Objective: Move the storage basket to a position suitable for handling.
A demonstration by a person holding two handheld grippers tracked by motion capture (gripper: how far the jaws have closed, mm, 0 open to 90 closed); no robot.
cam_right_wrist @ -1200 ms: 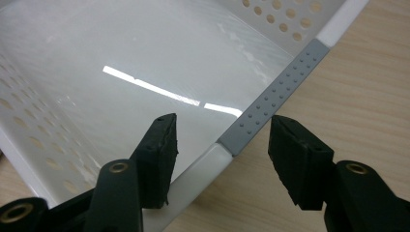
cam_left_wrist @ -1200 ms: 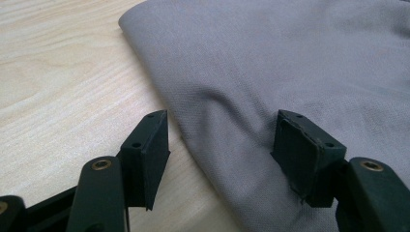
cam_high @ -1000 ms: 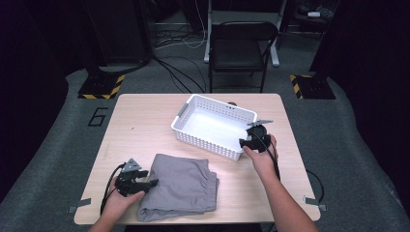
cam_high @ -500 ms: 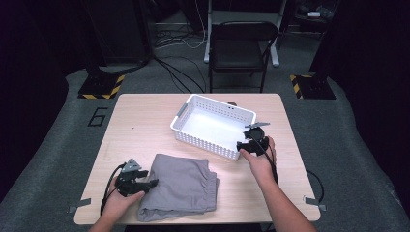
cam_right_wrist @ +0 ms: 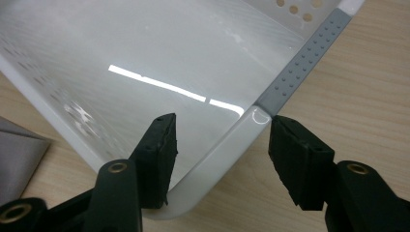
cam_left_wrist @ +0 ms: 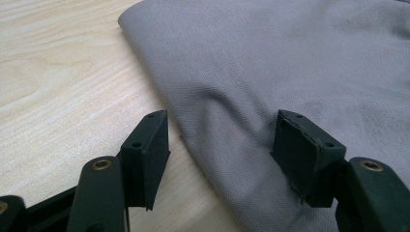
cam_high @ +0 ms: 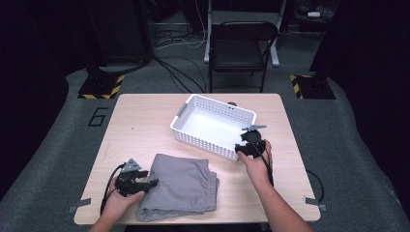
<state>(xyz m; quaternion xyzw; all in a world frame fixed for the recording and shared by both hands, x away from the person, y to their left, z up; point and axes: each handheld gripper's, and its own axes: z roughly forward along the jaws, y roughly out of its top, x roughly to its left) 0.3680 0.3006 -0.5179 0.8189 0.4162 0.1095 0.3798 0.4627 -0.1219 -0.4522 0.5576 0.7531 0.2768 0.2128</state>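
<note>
Claws at work on a pale wooden worktop [cam_high: 145,125]: we hold our left claw [cam_high: 145,183] at roughly 8 o'clock on the surface, its jaws spread wide and straddling the left edge of a folded grey garment [cam_high: 181,186]; in the left gripper view one pad sits over bare wood, the other over the cloth [cam_left_wrist: 290,72], and neither presses on it; the garment lies flat at about 6 o'clock, near the front edge of the worktop. Our right claw [cam_high: 244,147] sits at about 4 o'clock, at the near right corner of a white perforated basket [cam_high: 193,123]; in the right gripper view its jaws stand on either side of the basket's rounded corner rim [cam_right_wrist: 227,145], one inside the basket and one outside, with gaps showing between pads and plastic; these jaws have just been closing, yet they are not gripping the rim. We see a grey handle strip [cam_right_wrist: 304,58] running along the rim at 1 o'clock from that corner; the basket rests near the centre of the worktop, close beside the garment.
</note>
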